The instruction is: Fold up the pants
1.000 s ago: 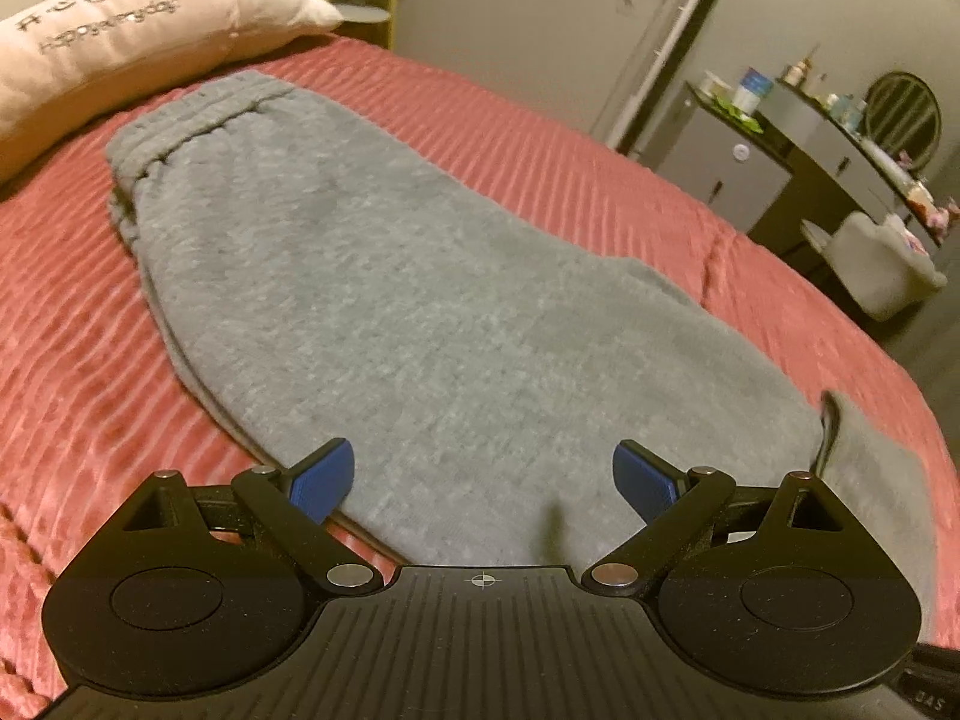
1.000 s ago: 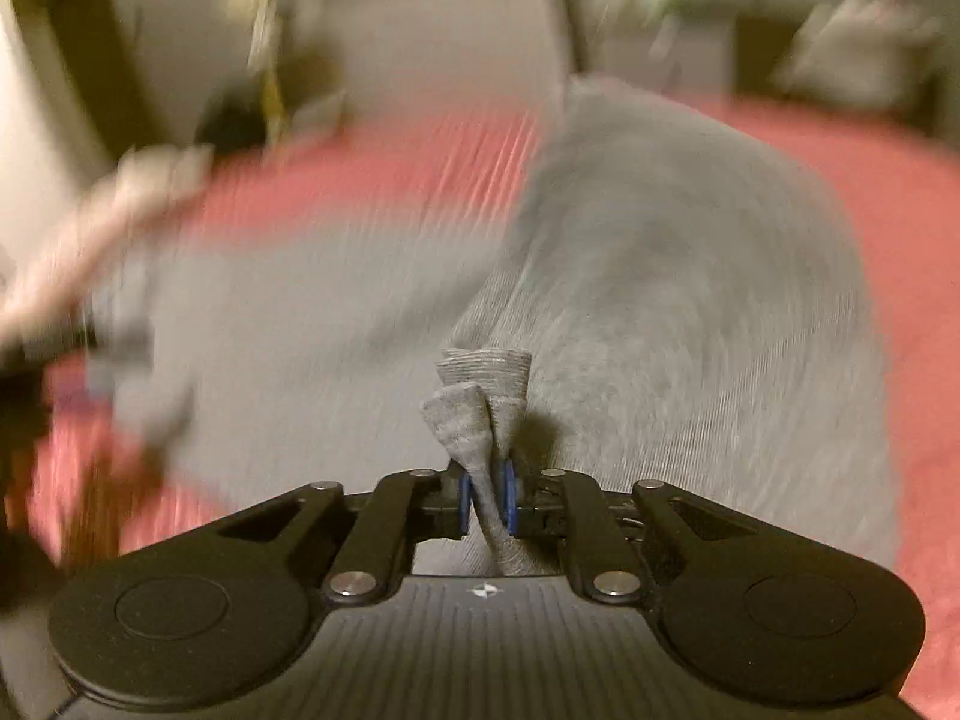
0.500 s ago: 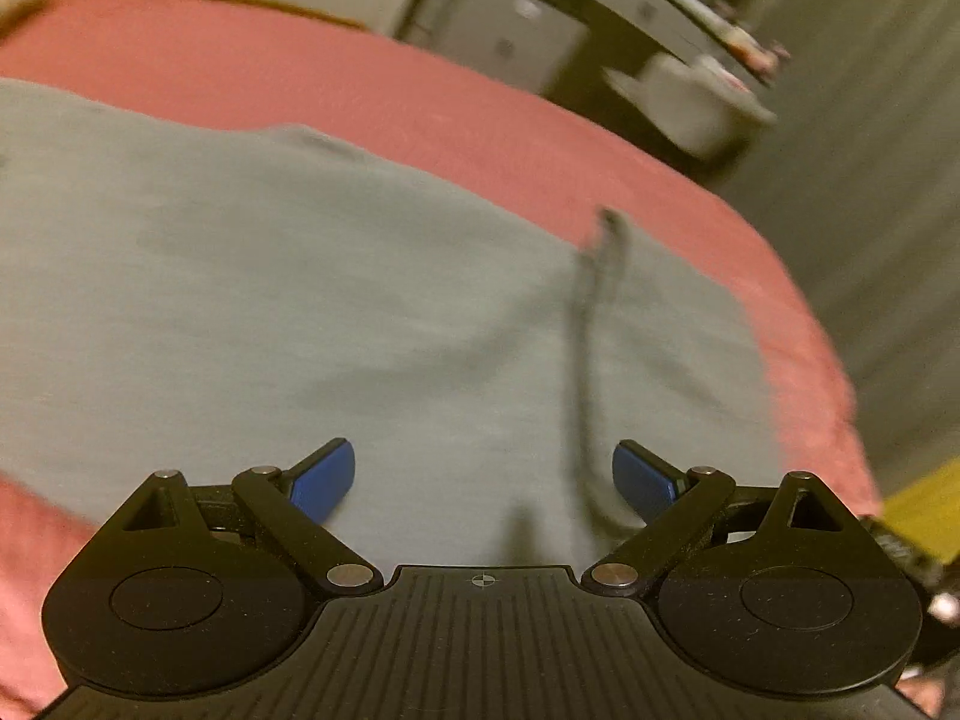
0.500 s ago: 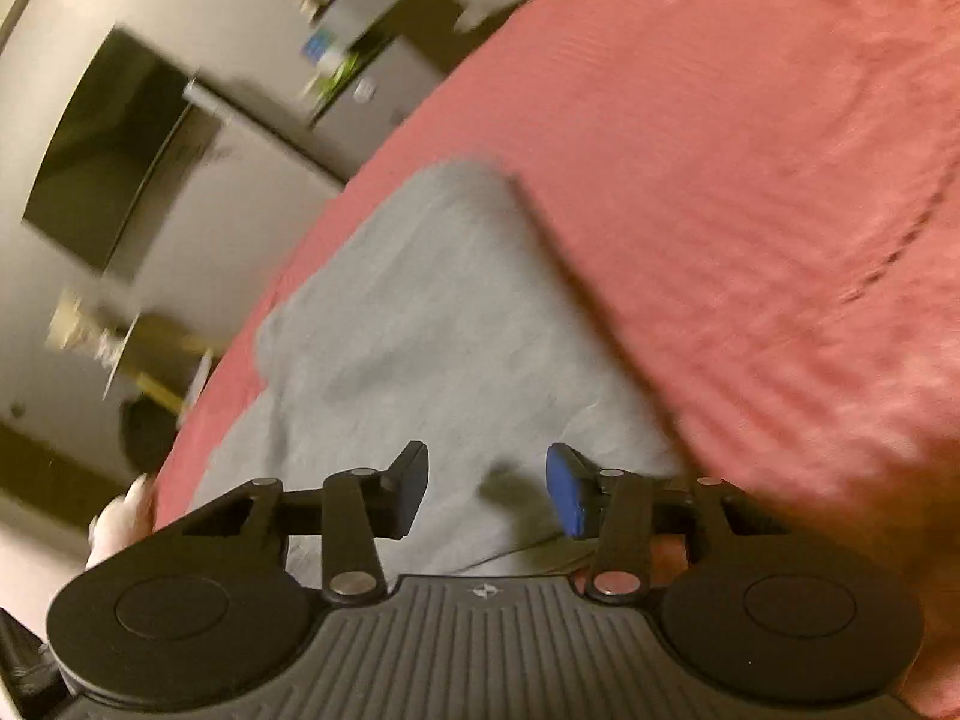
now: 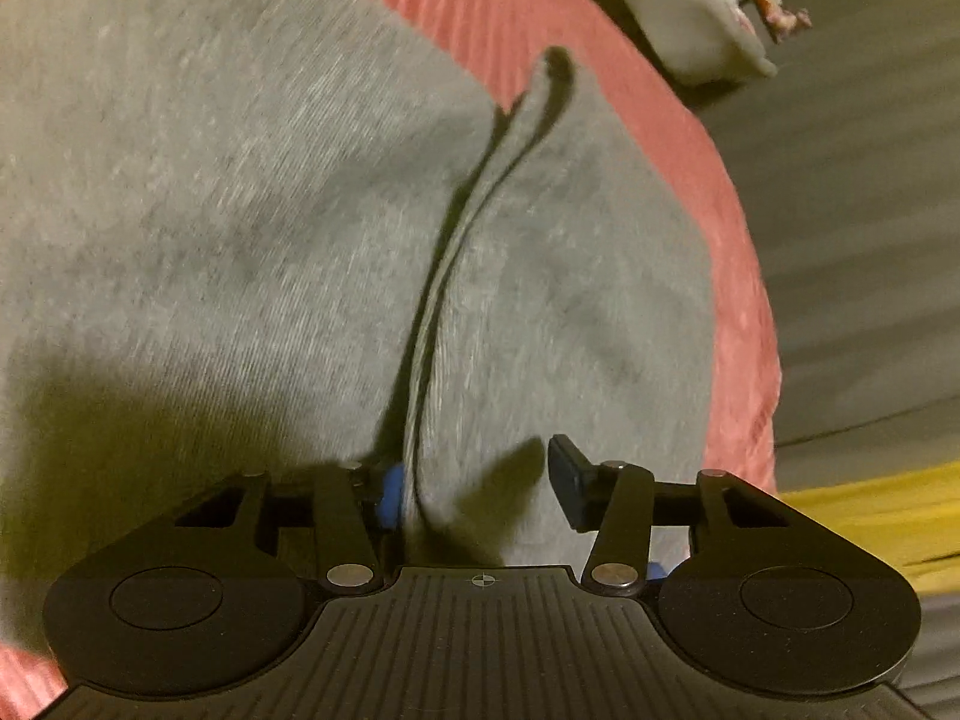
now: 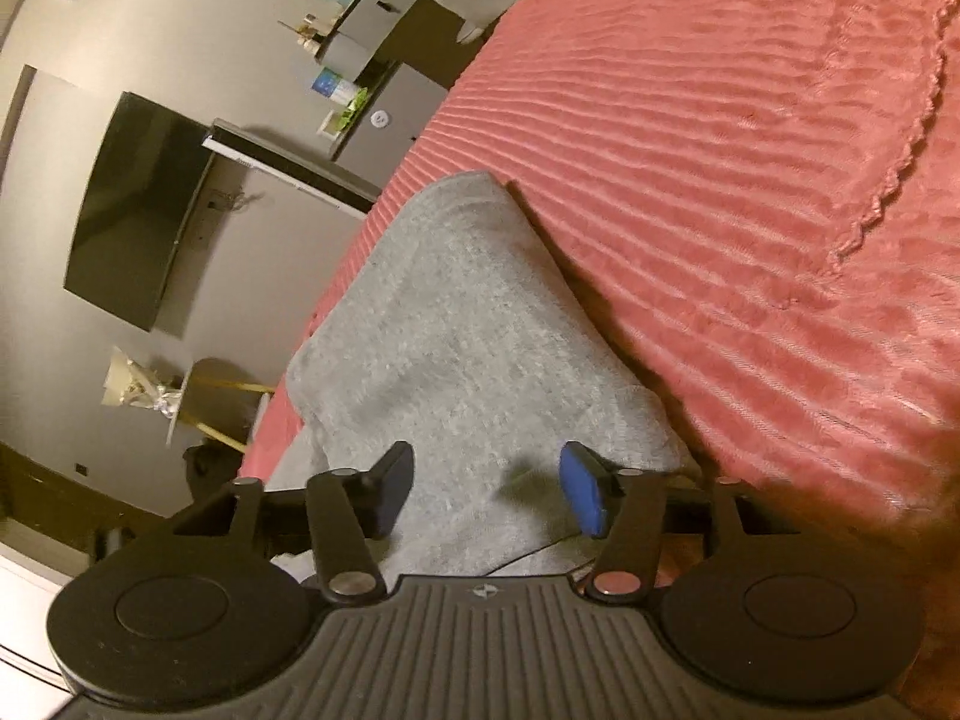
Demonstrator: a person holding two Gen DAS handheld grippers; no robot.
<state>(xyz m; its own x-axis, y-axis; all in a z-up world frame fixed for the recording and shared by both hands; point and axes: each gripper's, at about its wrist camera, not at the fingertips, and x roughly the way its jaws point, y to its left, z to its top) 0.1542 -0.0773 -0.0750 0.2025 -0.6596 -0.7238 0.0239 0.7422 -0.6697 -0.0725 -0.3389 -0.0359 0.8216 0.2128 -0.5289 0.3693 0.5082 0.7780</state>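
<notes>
Pants (image 5: 240, 192) lie flat near the bed (image 6: 750, 150) edge, one fold apparently done; left gripper (image 5: 474, 483) closing on a raised fabric ridge, right gripper (image 6: 486, 495) opening, empty; more folds remain.

The grey fleece pants (image 5: 240, 192) lie flat on the pink ribbed bed (image 5: 672, 138), a raised fold edge running from 6 toward 1 o'clock.

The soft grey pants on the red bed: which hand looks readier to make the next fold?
Probably left: the left gripper is closing around a raised fold of the grey pants. The right gripper is opening, nothing pinched.
</notes>
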